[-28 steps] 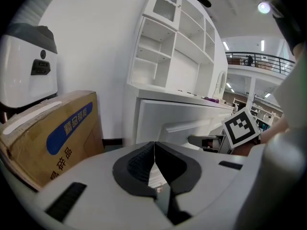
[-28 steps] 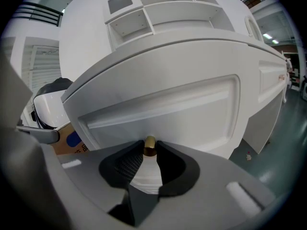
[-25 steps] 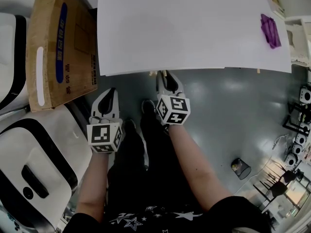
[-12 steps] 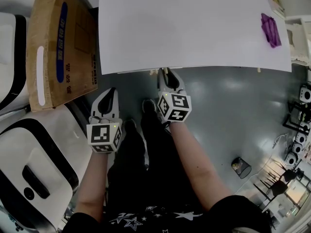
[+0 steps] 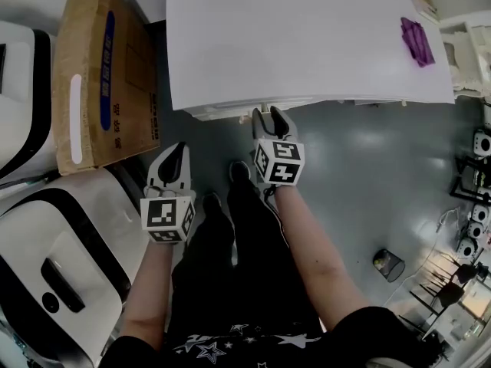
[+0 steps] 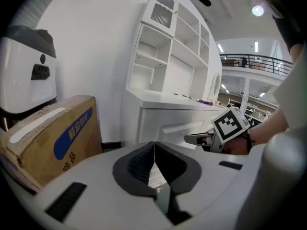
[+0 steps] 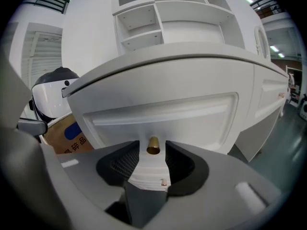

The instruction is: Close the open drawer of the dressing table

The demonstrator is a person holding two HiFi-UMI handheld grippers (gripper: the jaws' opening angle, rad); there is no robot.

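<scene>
Now your right gripper [image 5: 270, 116], its jaws just opening with the brass knob [image 7: 153, 145] loose between them, faces the drawer [image 7: 163, 114] squarely under the desk's [image 5: 307, 44] front edge, nearer than your left gripper [image 5: 175, 153], which is closed and empty.

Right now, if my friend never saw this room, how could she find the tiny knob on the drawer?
Find the big white dressing table beside the brown cardboard box. Just under its top is a wide drawer front. Low in the middle of it sits the knob, the only shiny gold thing on all that white.
</scene>
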